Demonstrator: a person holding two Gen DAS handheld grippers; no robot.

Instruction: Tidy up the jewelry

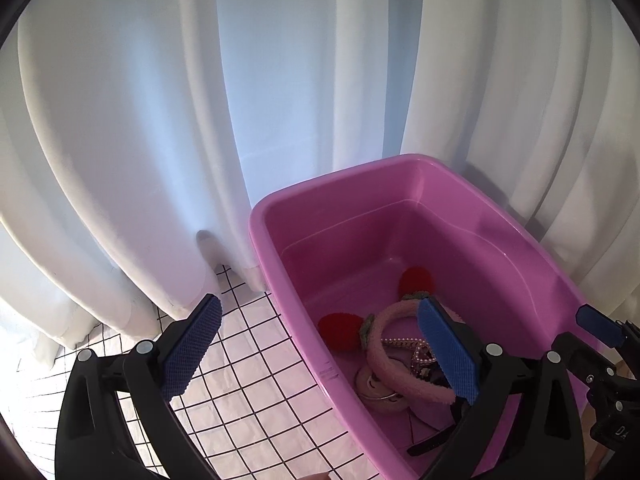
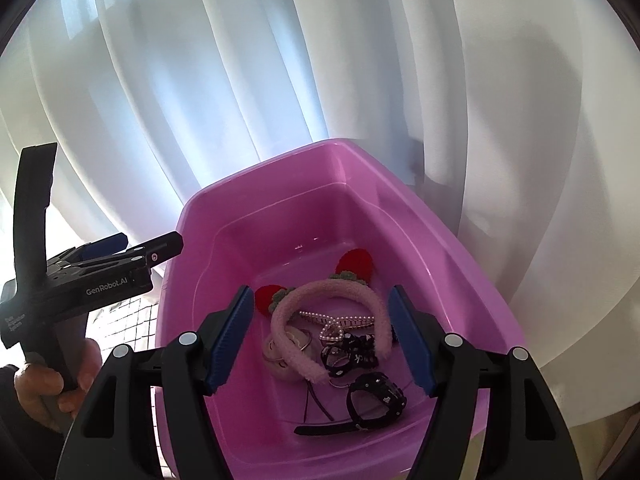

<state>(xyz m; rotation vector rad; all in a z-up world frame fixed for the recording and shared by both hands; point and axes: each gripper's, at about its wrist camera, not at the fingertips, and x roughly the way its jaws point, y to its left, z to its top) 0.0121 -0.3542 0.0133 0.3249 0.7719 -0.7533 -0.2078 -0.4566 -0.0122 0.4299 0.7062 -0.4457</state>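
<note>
A pink plastic tub (image 1: 500, 240) (image 2: 224, 216) holds the jewelry. Inside lie a fuzzy pink headband with red strawberry ears (image 2: 352, 292) (image 1: 384, 344), a pearl hair clip with a heart (image 2: 332, 330), a black polka-dot bow (image 2: 352, 350), a black watch (image 2: 372, 400) and a round pale keychain (image 2: 276, 354). My right gripper (image 2: 320, 340) is open and empty, above the tub's near end. My left gripper (image 1: 324, 354) is open and empty, straddling the tub's left wall. It also shows in the right wrist view (image 2: 128, 248), left of the tub.
White curtains (image 1: 160, 120) (image 2: 360, 60) hang close behind the tub. The tub stands on a white cloth with a black grid (image 1: 248, 380). My hand (image 2: 44, 384) holds the left gripper's handle at the lower left.
</note>
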